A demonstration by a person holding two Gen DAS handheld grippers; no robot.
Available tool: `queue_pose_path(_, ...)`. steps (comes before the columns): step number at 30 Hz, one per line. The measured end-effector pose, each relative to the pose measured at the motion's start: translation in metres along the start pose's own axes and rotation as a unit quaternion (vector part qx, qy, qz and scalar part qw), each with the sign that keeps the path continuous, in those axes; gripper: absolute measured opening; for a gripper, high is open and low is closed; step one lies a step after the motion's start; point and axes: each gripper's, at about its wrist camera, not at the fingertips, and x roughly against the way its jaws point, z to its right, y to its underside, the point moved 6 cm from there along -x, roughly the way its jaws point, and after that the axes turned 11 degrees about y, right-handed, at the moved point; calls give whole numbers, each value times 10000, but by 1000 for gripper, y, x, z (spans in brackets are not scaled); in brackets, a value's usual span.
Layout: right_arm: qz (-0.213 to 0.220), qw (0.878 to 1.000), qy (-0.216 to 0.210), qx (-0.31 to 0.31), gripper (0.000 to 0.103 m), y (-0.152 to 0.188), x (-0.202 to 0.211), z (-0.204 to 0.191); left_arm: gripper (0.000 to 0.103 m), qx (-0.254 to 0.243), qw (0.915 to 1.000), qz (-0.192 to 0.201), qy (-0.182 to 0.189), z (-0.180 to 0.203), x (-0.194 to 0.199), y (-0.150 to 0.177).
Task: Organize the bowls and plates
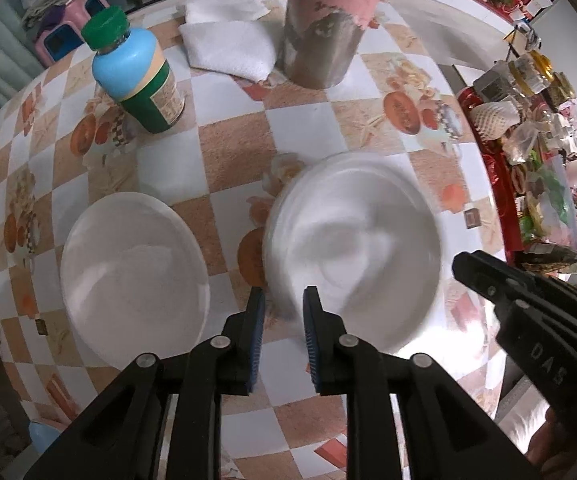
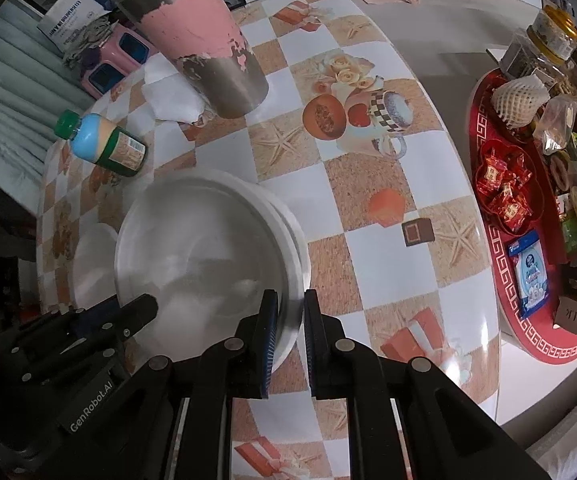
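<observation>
A large white plate, blurred, hovers just over a second white dish whose rim shows beneath its right side. My right gripper is shut on the plate's near right rim; its black tip also shows in the left wrist view. My left gripper points straight down at the plate's left rim. The rim lies in the gap between its blue pads, which stand apart from it, so it is open. A smaller white plate rests on the table to the left.
On the checked tablecloth stand a pink and steel tumbler, a blue bottle with a green cap and a folded white cloth. A red tray of snacks and jars sits on the right beyond the table edge.
</observation>
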Motion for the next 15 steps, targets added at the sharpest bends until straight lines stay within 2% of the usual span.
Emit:
queue_pose_path(2,-45,9999,97,-21,14,-3,-5,0,33,-21,10000,-24,-46,-5,-2,0)
queue_pose_path(8,-109,9995,186,-234,14,-2,-6,12,34,95,9998,100,109,-21,12,5)
queue_pose_path(13,-77,9992,-86,-394,15,12,8,5,36,350,9986,329,221,-52,38,16)
queue_pose_path(15,-102,9985,-277,-461,17,21,13,-3,37,561,9973,453,106,-76,50,21)
